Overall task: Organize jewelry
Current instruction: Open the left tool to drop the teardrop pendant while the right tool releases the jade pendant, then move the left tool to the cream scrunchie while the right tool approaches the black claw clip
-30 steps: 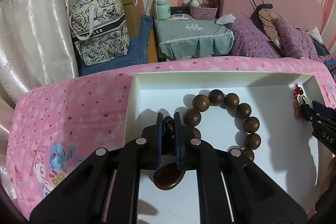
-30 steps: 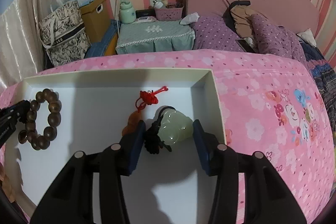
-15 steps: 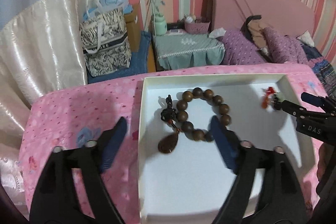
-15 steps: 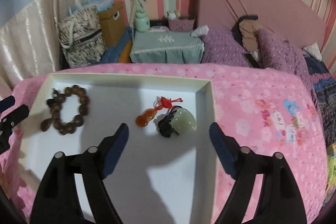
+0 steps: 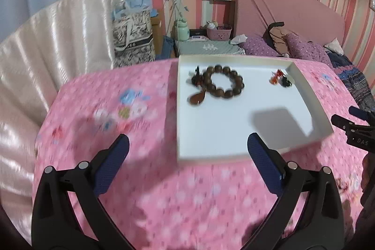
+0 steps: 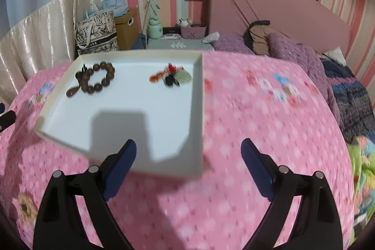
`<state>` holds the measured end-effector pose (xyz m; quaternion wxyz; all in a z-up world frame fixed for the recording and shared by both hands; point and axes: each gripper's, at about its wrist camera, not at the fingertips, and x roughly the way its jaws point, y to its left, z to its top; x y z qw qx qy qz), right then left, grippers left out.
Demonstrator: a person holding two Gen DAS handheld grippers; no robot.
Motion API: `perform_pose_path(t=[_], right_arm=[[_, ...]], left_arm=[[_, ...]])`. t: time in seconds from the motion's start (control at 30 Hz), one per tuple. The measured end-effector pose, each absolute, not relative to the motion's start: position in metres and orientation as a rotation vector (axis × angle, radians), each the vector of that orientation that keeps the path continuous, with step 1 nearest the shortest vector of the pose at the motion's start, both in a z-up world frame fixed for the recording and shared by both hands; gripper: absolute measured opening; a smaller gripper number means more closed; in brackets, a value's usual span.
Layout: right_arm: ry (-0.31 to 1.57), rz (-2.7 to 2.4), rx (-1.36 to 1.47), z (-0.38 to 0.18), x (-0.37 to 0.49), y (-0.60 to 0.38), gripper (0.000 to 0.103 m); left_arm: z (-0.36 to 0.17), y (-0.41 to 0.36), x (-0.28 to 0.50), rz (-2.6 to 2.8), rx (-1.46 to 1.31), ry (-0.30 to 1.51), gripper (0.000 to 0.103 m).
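Pulled back and lifted off the tray since a second ago: both hand-held grippers, now over the pink bedspread rather than over the jewelry.

Nearest, left wrist view: left hand-held gripper [image 5: 187, 147], jaws just opened wide, nothing between the blue pads [image 5: 112, 165]; floral pink bedspread [image 5: 121, 114] beneath, blurred.

Nearest, right wrist view: right hand-held gripper [image 6: 188, 152], jaws likewise just opened wide, holding nothing; near corner of the tray below the left pad.

Next: shallow white tray [image 5: 321, 114] lying on the bed, near half bare save for a dark shadow. Right hand-held gripper visible at the right edge of the left view, beyond the tray's right wall.

Farther, in the tray's back half, two groups, well apart:
- left group: brown wooden bead bracelet [image 5: 225, 84], a closed ring lying flat; touching its left side, dark brown teardrop pendant [image 5: 196, 97] with a black knotted cord.
- right group, near the tray's right wall: pale green jade pendant [image 6: 184, 76] with black tassel, just beside an orange pendant [image 6: 155, 77] on a red knotted cord. Small and blurred in the left view.

Beyond the bed: purple dotted pillows [image 6: 288, 48], nightstand with green cloth [image 5: 208, 47], mint green bottle [image 6: 155, 29], pink basket [image 5: 220, 33], patterned tote bag [image 6: 97, 35], cardboard box [image 6: 127, 26], cream curtain [image 5: 46, 43], pink headboard [image 6: 269, 4], striped wall with sockets and hanging cables.
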<state>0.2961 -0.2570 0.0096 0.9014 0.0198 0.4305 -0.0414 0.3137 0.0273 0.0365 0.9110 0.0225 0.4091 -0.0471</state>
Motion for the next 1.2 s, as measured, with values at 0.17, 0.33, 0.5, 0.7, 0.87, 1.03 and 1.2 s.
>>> perform_pose_path(t=[0.17,0.33,0.5,0.7,0.87,1.03,1.2], right_arm=[[0.892,-0.11,0.068,0.008,0.26,-0.262,0.091],[0.895,-0.113,0.084,0.007,0.233,-0.26,0.091],[0.892,-0.112,0.065,0.005,0.207,-0.251,0.091],[0.901,-0.104,0.029,-0.004,0.182,-0.238,0.091],[0.93,-0.094,0.048,-0.01,0.165,-0.233,0.091],[0.95,-0.076,0.053,-0.016,0.146,-0.225,0.091],[0.992,-0.018,0.049,-0.027,0.124,-0.212,0.091]], left_arm=[[0.036,0.042,0.272,-0.098,0.015,0.845,0.1],[0.033,0.049,0.24,-0.103,-0.007,0.854,0.1],[0.028,0.049,0.215,-0.095,0.018,0.864,0.1],[0.02,0.052,0.187,-0.086,0.026,0.863,0.1],[0.006,0.06,0.177,-0.087,-0.004,0.909,0.1],[-0.01,0.068,0.17,-0.078,-0.034,0.959,0.1],[-0.018,0.073,0.155,-0.087,-0.054,0.974,0.1]])
